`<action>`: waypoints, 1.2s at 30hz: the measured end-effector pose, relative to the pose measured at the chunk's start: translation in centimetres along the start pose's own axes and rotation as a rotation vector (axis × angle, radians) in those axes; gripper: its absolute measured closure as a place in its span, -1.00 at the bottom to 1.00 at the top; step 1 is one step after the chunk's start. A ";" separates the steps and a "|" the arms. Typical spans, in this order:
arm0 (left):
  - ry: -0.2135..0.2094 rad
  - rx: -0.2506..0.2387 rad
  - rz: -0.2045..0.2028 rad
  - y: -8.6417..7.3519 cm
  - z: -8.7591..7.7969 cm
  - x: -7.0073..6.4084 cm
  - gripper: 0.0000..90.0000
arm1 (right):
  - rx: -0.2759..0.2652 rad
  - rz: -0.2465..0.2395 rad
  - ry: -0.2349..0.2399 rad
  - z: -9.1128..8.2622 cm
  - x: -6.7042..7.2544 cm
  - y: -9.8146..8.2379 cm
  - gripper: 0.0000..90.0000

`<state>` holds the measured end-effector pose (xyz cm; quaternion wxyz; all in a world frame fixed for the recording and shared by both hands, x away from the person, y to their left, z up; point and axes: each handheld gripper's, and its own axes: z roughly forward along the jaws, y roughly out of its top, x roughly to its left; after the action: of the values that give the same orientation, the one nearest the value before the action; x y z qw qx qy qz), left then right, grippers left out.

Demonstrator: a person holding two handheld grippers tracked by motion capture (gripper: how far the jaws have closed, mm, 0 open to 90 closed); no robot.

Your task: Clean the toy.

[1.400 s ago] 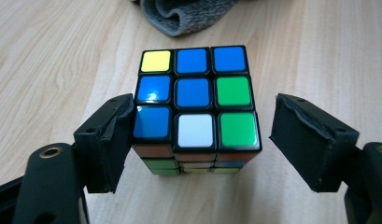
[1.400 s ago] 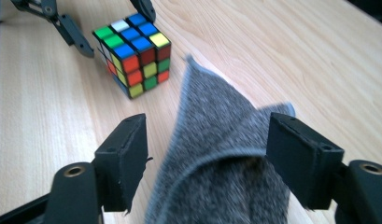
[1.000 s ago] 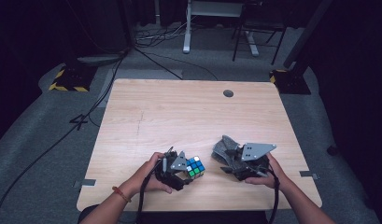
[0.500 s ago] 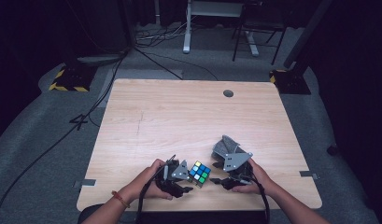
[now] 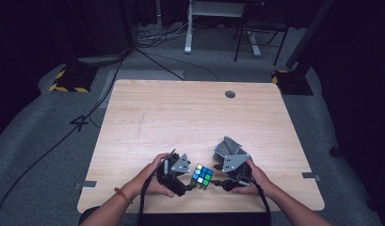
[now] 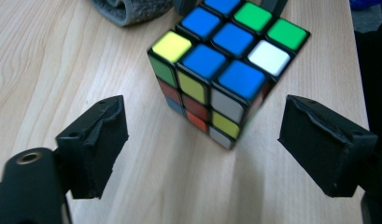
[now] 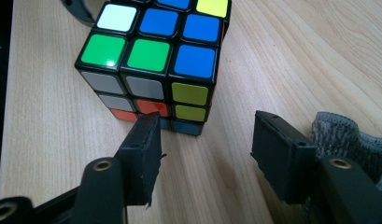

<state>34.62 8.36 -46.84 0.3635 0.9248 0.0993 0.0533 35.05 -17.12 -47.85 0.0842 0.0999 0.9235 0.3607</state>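
wooden surface (image 5: pixel 180 117) bears cube (image 5: pixel 201 176) | left gripper (image 6: pixel 202 140) jaws just opened, clear of it | right gripper (image 7: pixel 202 140) jaws apart, short | square up before closing

Along my right gripper (image 7: pixel 205 144) I see its two black jaws standing apart with bare wood between them. The puzzle cube (image 7: pixel 153 60) sits on the table (image 7: pixel 282 56) just past the left-hand jaw, untouched. A grey cloth (image 7: pixel 347 135) lies behind the right-hand jaw, toward the picture's right edge.
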 end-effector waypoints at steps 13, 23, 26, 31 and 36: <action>-0.093 0.047 0.099 2.1 2.3 0.6 -0.61 | -0.006 0.008 0.013 0.1 -0.2 -0.1 -0.13; -0.111 0.073 0.133 2.1 2.1 0.7 -0.49 | -0.008 0.011 0.011 0.2 -0.2 -0.2 -0.19; -0.112 0.065 0.122 1.8 2.0 0.7 -0.46 | -0.024 0.008 0.000 -0.1 -0.2 -0.2 -0.18; -0.106 0.050 0.100 1.5 2.0 0.7 -0.46 | -0.049 0.016 -0.011 -0.3 -0.2 -0.1 -0.16; -0.101 0.035 0.079 1.7 2.3 0.9 -0.46 | 0.027 -0.014 -0.006 0.8 0.2 -0.1 -0.14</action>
<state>36.10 5.82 -47.33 0.3496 0.9356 0.0453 0.0189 35.00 -16.64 -48.50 0.0883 0.0958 0.9286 0.3474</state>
